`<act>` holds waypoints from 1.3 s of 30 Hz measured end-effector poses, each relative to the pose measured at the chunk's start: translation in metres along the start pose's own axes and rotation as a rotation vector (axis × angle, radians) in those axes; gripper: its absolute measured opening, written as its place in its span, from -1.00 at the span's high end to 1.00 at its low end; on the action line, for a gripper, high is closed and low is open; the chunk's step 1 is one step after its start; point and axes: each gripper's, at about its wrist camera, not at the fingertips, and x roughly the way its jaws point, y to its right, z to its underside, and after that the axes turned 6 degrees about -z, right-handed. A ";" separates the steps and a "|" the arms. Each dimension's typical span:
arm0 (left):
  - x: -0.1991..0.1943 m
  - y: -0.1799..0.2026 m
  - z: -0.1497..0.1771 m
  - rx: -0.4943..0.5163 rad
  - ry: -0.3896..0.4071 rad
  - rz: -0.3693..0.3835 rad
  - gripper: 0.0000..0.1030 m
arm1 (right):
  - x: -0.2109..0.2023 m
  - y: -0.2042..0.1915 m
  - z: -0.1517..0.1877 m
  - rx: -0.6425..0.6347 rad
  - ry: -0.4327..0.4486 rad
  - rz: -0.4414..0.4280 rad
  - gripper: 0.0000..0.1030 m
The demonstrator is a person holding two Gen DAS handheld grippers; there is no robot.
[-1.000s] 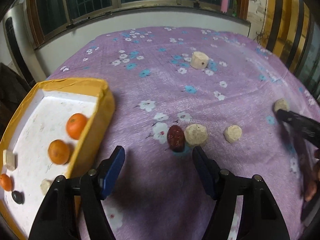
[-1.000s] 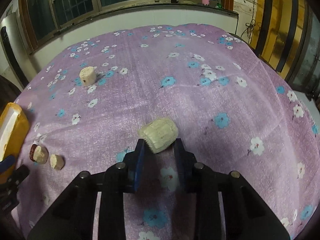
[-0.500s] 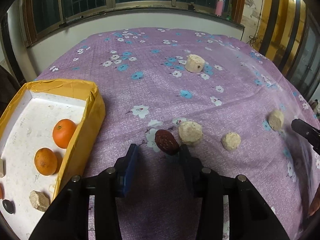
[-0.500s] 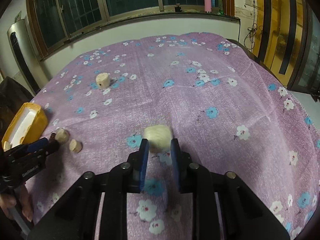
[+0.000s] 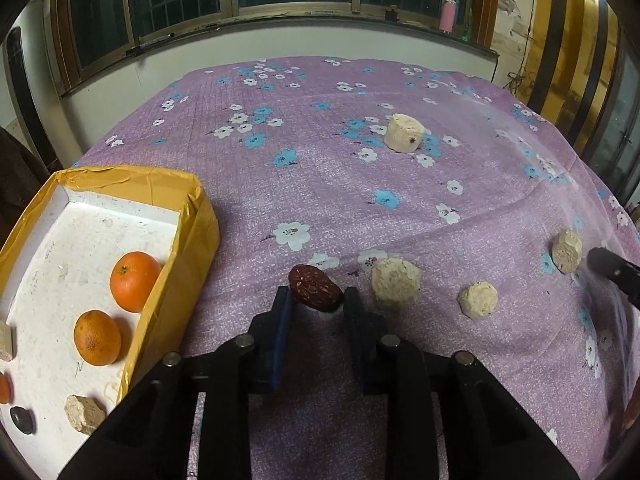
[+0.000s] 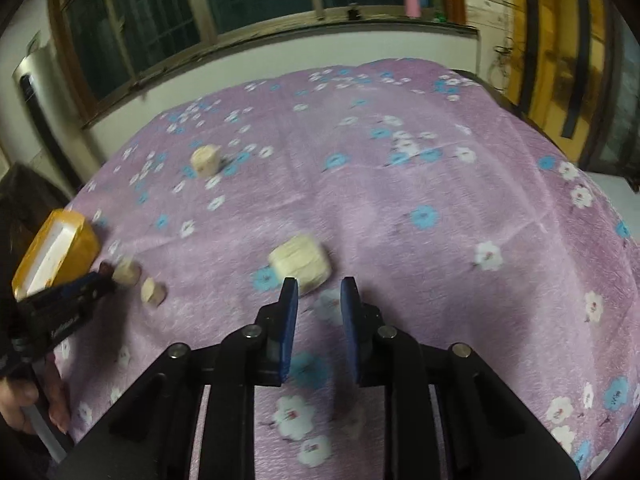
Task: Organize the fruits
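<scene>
A purple flowered cloth [image 5: 320, 184] covers the table. On its left edge sits a yellow box [image 5: 200, 232] with a white floor, and a pink bottle [image 5: 446, 18] stands on the far windowsill.

The left gripper [image 5: 316, 298] points down at a dark red date [image 5: 315, 289]. The date lies right between the fingertips, at their far end, and the jaws are closing in on it; both blue pads look to be touching its sides. Just right of the date, almost against the right finger, lies a pale chunk [image 5: 395, 283], the closest thing crowding the grip. Further right lie a smaller chunk [image 5: 478, 300] and one more [image 5: 566, 250] near the black tip of the other gripper. A round pale piece [image 5: 404, 133] sits far out on the cloth, well apart from the rest.

In the right wrist view the right gripper [image 6: 318, 292] is clenched with a narrow gap showing between its pads and nothing visibly pinched. A pale block [image 6: 301, 263] lies just beyond the left fingertip; blur hides whether it touches.

Counted in the left wrist view: four pale chunks on the cloth and one date. In the box are two whole oranges [image 5: 134, 276], part of another orange fruit at the left edge, two pale chunks [image 5: 84, 414] and one small dark piece [image 5: 22, 420].
</scene>
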 end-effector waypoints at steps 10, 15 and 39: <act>0.001 0.000 0.000 0.000 0.001 0.008 0.53 | 0.023 -0.031 -0.009 -0.167 -0.004 0.070 -0.59; 0.000 0.000 0.001 0.005 0.000 0.009 0.53 | 0.044 -0.024 -0.010 -0.134 -0.082 0.072 0.30; -0.118 -0.004 0.099 0.061 0.064 0.104 0.53 | -0.095 -0.056 0.104 -0.024 0.114 -0.007 0.33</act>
